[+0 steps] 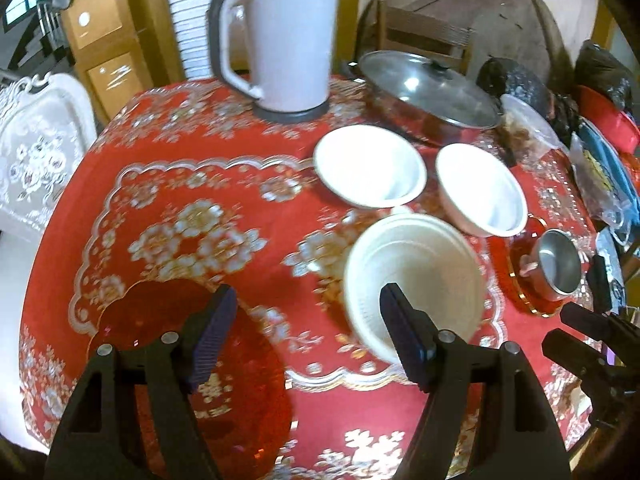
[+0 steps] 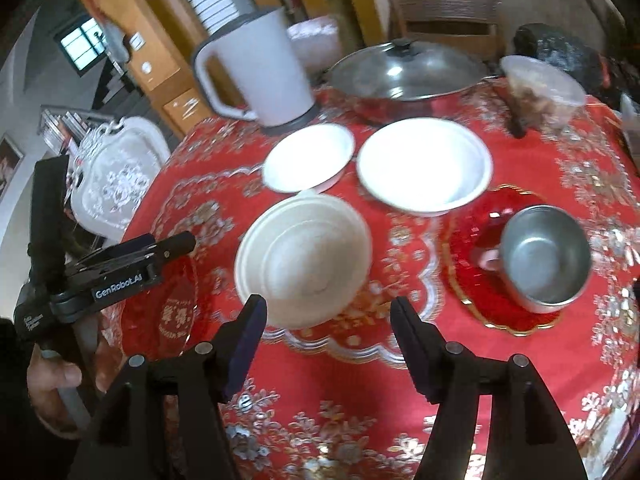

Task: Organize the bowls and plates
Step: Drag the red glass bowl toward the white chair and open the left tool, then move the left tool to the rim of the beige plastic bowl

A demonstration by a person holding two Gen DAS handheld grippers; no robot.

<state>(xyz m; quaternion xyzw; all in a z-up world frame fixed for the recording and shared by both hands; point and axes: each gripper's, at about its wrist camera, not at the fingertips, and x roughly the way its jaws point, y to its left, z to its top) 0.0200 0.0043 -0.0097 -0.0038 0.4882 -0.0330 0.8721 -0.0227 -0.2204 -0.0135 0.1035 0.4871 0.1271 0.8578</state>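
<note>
Bowls (image 1: 414, 280) are sitting stacked mid-table, just ahead-right of your left claw (image 1: 308, 332) | left is nearer | both claws are gaping empty, right claw (image 2: 328, 340) hanging just near of the stack.

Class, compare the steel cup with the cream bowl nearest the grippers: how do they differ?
The steel cup is shiny metal; the cream bowl is matte and off-white. The cup sits on a red saucer; the bowl rests directly on the tablecloth. The bowl is wider and shallower. Both stand upright and look empty.
</note>
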